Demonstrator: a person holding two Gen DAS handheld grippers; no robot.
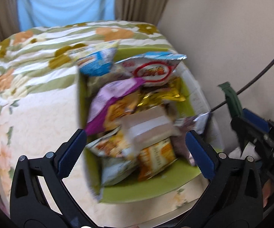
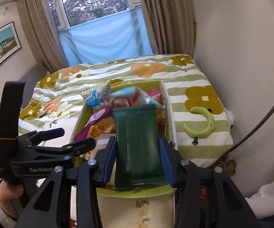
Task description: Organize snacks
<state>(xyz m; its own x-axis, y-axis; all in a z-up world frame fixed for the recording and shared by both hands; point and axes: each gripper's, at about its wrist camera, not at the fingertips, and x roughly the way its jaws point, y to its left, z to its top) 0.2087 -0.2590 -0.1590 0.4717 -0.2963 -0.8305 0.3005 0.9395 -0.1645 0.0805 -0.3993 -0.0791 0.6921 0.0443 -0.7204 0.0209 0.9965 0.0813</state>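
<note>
Left wrist view is showing your left gripper [image 1: 135, 150] standing wide apart at the bottom of the frame, its blue pads [image 1: 71, 153] gripping nothing, while a blurred beige-and-white packet [image 1: 148, 127] is sitting between and just beyond them, above the heap; whether it is falling or resting you cannot tell from the blur. Moving rightward, the green box [image 1: 146, 190] is filling the middle of the frame on the floral quilt [image 1: 32, 98], already crowded with snack bags: a purple pouch [image 1: 110, 98], a gold foil bag [image 1: 161, 96], and a white bag with a red ring [image 1: 152, 70] riding high at the far end. These are looking light, puffy and slick, so they are likely to slide and crush; you are better off pinching a sealed edge than squeezing the bellies. Right wrist view is showing your left gripper again at the left of the frame, jaws spread, and then, in the centre bottom, your right gripper [image 2: 137, 161] clamped on the dark green packet [image 2: 137, 144], pads pressing its two long sides low down. That packet is standing upright over the near end of the box, flat and fairly stiff-looking, with a crimped seal at the bottom. It is probably light and smooth, so a loose hold may let it slip; holding across the flat body, as you are doing, seems sound. At the far right a crescent plush toy [image 2: 203, 125] is lying on the quilt, well apart from the box.
</note>
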